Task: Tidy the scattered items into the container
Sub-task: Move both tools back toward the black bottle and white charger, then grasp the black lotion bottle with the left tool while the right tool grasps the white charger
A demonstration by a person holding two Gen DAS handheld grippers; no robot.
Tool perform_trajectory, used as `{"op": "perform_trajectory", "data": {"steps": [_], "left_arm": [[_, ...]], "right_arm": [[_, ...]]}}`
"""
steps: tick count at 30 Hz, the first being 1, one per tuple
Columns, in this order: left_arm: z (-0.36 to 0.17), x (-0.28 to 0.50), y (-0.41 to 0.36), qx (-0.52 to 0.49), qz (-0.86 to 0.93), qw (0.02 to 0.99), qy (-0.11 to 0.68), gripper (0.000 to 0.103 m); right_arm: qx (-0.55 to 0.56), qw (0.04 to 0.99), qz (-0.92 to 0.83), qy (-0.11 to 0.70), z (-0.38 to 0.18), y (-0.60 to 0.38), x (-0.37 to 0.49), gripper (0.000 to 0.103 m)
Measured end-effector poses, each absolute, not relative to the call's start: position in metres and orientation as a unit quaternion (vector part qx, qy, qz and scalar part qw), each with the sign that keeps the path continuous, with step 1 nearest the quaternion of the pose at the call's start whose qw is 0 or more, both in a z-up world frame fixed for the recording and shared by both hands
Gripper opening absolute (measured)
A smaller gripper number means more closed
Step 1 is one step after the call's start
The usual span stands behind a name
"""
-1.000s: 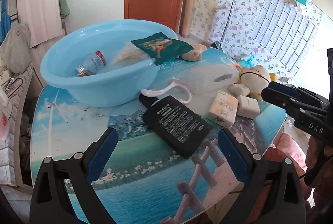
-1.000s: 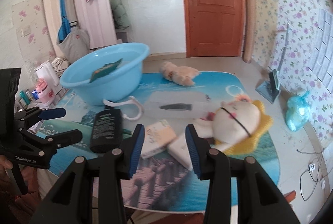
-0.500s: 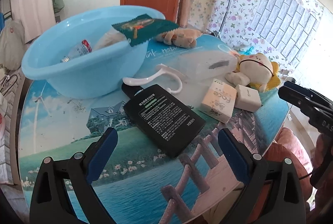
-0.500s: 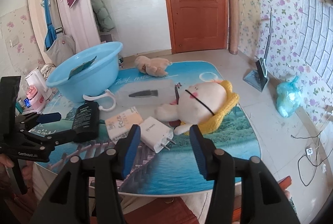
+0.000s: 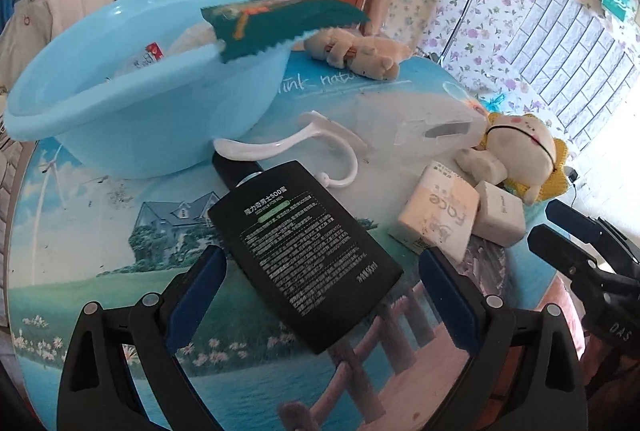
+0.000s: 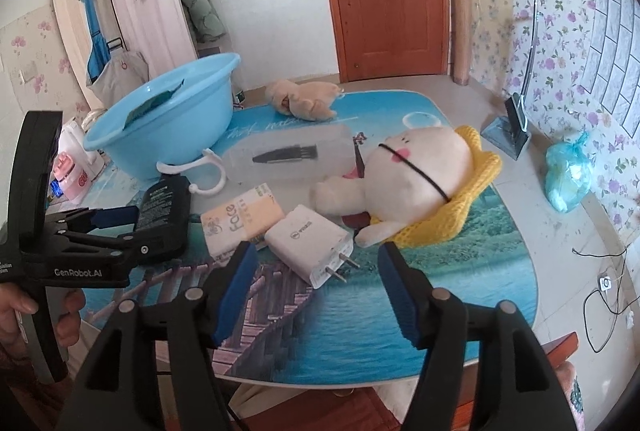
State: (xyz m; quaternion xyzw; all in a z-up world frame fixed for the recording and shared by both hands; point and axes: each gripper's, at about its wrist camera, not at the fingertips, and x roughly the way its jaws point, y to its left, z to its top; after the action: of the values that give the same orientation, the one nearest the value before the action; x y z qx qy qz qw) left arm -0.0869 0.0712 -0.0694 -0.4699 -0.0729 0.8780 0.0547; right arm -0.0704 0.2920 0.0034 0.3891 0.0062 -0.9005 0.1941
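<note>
Container: blue basin [image 5: 132, 119], standing at the far left of the counter [image 5: 100, 271]. It already held a green snack packet [image 5: 276, 19] lying across its rim, a small bottle [image 5: 148, 57], and a pale bag, partly hidden.

Items left on the counter:
- Black flat bottle [image 5: 304, 263], lying label up, just in front of the basin.
- White hook [image 5: 304, 151], touching the bottle's cap end.
- Clear plastic case [image 6: 288, 159] with a small black brush inside.
- Tissue pack [image 6: 240, 223], beside the bottle.
- White charger plug [image 6: 312, 243], prongs toward the camera, touching the tissue pack.
- White plush toy [image 6: 408, 183] on a yellow mat, at the right.
- Tan plush toy [image 6: 304, 99], at the far edge.

Left tongs [image 5: 320, 291]: spread wide, empty, framing the near end of the black bottle.
Right tongs [image 6: 316, 283]: spread, empty, lined up on the charger plug.

Progress, as judged: early; about three pieces stowed, seven outstanding.
</note>
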Motion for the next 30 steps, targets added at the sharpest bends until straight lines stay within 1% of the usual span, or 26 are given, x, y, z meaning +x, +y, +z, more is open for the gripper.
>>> {"op": "perform_trajectory", "data": {"steps": [1, 4, 8, 9, 10, 22, 25, 27, 30], "left_arm": [[-0.072, -0.089, 0.071, -0.473, 0.876, 0.053, -0.073, 0.097], [-0.076, -0.092, 0.071, -0.471, 0.879, 0.042, -0.064, 0.102], [-0.076, -0.093, 0.067, -0.463, 0.884, 0.037, -0.057, 0.102], [-0.076, -0.092, 0.065, -0.461, 0.885, 0.039, -0.06, 0.1], [-0.076, -0.09, 0.064, -0.457, 0.886, 0.044, -0.064, 0.095], [-0.069, -0.066, 0.055, -0.452, 0.887, 0.075, -0.059, 0.074], [-0.067, -0.057, 0.051, -0.451, 0.888, 0.075, -0.054, 0.069], [-0.067, -0.052, 0.047, -0.45, 0.889, 0.073, -0.05, 0.067], [-0.07, -0.052, 0.045, -0.453, 0.888, 0.068, -0.044, 0.067]], "right_arm": [[0.391, 0.194, -0.9, 0.008, 0.002, 0.291, -0.072, 0.065], [0.396, 0.195, -0.897, 0.019, -0.002, 0.289, -0.077, 0.066], [0.401, 0.203, -0.893, 0.024, -0.004, 0.285, -0.083, 0.066], [0.401, 0.206, -0.892, 0.023, -0.004, 0.285, -0.084, 0.066], [0.403, 0.214, -0.89, 0.023, -0.004, 0.283, -0.083, 0.066], [0.411, 0.28, -0.867, 0.037, 0.0, 0.264, -0.057, 0.066], [0.409, 0.289, -0.864, 0.055, 0.001, 0.256, -0.046, 0.066], [0.402, 0.279, -0.87, 0.069, 0.003, 0.255, -0.042, 0.066], [0.396, 0.255, -0.88, 0.071, 0.003, 0.26, -0.049, 0.066]]}}
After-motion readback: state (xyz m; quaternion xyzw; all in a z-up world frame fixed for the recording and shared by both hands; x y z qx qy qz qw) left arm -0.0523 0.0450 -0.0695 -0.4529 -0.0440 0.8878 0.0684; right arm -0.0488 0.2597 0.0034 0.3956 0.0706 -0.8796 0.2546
